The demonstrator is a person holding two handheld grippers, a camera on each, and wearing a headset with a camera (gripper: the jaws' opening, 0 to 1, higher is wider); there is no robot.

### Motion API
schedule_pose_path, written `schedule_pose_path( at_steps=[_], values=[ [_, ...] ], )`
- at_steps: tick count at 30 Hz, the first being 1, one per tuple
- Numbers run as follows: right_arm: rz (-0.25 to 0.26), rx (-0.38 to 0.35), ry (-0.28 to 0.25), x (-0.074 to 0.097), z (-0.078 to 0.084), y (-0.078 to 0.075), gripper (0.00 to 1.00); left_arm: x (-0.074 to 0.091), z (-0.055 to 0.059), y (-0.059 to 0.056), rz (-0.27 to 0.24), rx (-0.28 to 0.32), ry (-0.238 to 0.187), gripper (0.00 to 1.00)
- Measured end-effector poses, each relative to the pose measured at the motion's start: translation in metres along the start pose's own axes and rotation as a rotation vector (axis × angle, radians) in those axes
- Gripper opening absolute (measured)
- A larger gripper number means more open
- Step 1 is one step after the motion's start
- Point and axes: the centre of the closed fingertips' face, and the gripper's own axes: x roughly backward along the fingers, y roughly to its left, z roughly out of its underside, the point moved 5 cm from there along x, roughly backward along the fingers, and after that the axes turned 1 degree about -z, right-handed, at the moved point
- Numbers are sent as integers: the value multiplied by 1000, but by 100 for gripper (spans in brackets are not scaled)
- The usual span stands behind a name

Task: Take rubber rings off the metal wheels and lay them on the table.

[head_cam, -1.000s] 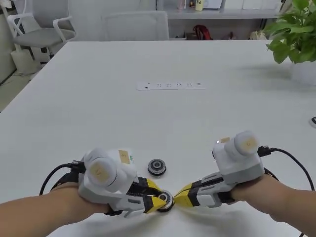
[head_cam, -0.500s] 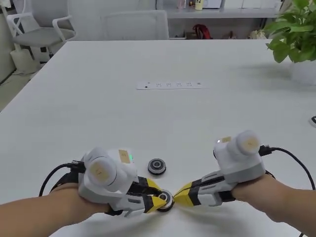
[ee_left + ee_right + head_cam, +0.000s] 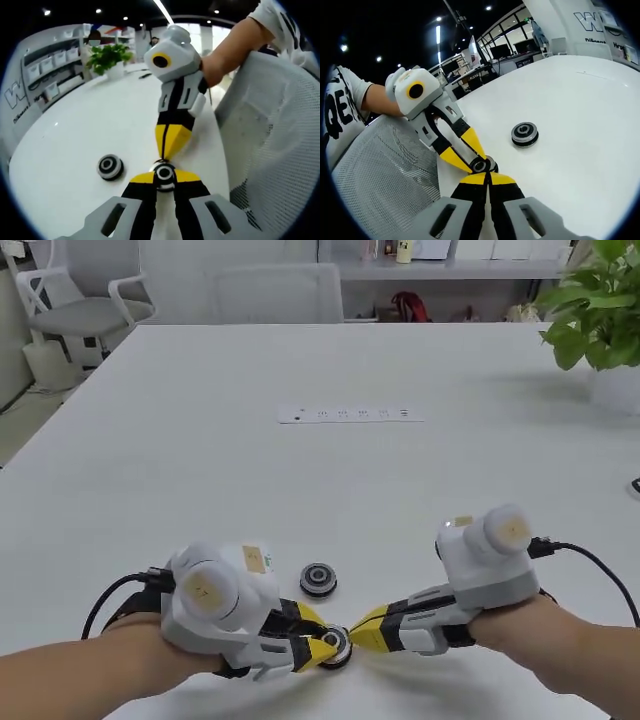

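A small metal wheel (image 3: 336, 643) with a black rubber ring is held just above the table's near edge. My left gripper (image 3: 325, 646) is shut on it, its yellow tips on either side of the wheel (image 3: 164, 173). From the right, my right gripper (image 3: 357, 638) meets the same wheel (image 3: 481, 165); its jaws are pressed together at the rim, pinching the rubber ring. A second wheel (image 3: 318, 578), ring still on, lies flat on the table just behind them; it is also the wheel (image 3: 110, 166) to the left and the wheel (image 3: 525, 134) up right.
A white power strip (image 3: 350, 414) lies mid-table. A potted plant (image 3: 592, 300) stands at the far right corner, with office chairs (image 3: 90, 302) beyond the far edge. A mesh chair back (image 3: 270, 135) is close behind the near edge.
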Motion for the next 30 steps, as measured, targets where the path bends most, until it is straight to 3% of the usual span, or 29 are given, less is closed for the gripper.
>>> schedule_pose_path(
  at_steps=[30],
  values=[
    [-54, -30, -24, -3, -7, 11, 0, -1, 0, 0, -3, -2, 5, 12]
  ],
)
